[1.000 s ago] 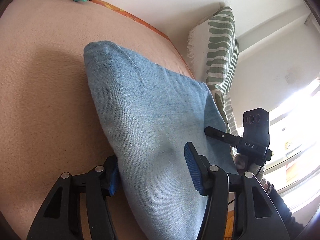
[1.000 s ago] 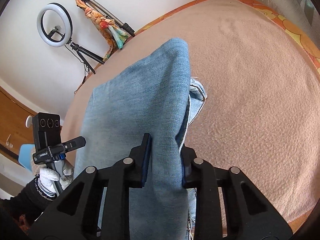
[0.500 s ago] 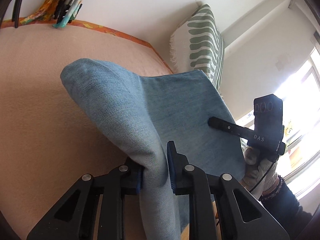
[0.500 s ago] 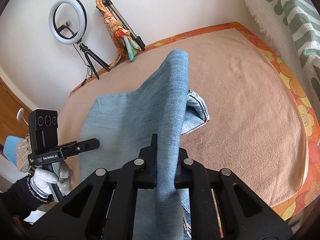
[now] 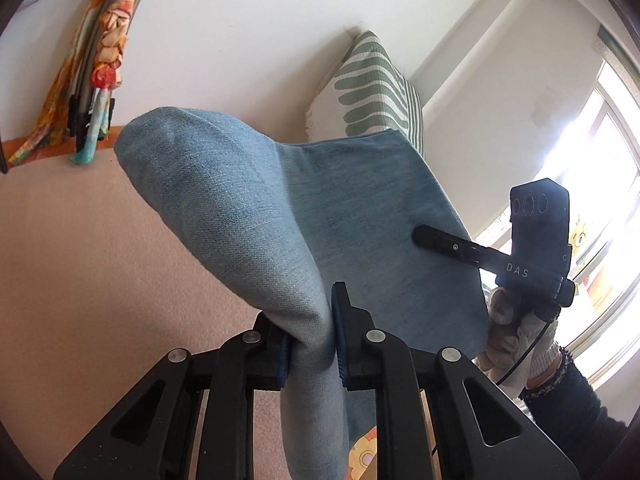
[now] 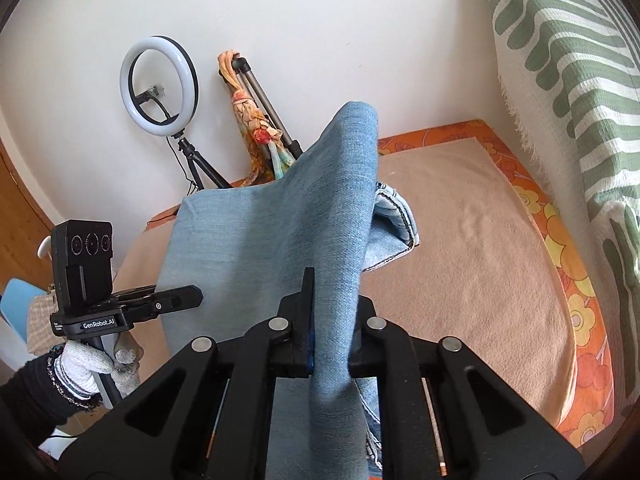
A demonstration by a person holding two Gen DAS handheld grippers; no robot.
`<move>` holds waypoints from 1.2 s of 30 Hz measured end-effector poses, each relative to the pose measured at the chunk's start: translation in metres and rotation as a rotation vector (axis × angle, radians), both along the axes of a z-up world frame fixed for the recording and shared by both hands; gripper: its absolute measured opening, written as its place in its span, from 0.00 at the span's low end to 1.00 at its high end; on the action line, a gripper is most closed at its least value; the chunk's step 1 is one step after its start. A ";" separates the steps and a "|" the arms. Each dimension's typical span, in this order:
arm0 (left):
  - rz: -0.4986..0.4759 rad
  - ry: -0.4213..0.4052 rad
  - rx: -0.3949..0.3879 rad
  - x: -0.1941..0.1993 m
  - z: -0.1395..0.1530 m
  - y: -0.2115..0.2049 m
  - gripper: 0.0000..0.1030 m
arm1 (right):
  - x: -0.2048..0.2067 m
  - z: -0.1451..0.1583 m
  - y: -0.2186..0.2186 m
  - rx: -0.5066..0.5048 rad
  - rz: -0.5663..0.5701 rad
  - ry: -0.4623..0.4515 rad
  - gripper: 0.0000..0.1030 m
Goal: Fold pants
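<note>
The light blue denim pants hang lifted above the peach-coloured blanket that covers the bed, stretched as a broad sheet between the two tools, with a stitched hem and darker seam drooping at the right in the right wrist view. The black left gripper is clamped on a bunched fold of the denim, its blue pads pressing the cloth from both sides after the jaws closed on it. The black right gripper pinches another fold in the same way. Beyond lie an orange flowered bed edge, a green-and-white striped pillow, a white ring light on a tripod and a folded tripod wrapped in a colourful scarf against the white wall
</note>
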State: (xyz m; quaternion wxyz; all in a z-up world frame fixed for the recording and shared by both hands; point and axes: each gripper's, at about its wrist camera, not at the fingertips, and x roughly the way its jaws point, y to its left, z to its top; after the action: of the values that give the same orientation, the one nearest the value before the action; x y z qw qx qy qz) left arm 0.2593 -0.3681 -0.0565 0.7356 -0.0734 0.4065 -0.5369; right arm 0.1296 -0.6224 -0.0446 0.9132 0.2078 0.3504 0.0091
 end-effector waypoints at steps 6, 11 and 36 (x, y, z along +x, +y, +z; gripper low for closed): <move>-0.009 -0.067 0.016 0.035 0.019 -0.032 0.14 | 0.038 0.017 -0.027 -0.016 -0.040 -0.029 0.09; -0.003 -0.090 0.010 0.074 0.025 -0.053 0.14 | 0.080 0.022 -0.051 -0.028 -0.065 -0.044 0.09; 0.095 -0.116 0.185 0.223 -0.072 -0.123 0.17 | 0.283 -0.091 -0.115 -0.112 -0.112 0.110 0.09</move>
State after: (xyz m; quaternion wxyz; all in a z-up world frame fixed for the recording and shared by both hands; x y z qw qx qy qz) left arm 0.4826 -0.4906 -0.1281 0.7862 0.0065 0.4071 -0.4649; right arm 0.4128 -0.7376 -0.1353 0.9017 0.1761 0.3880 -0.0730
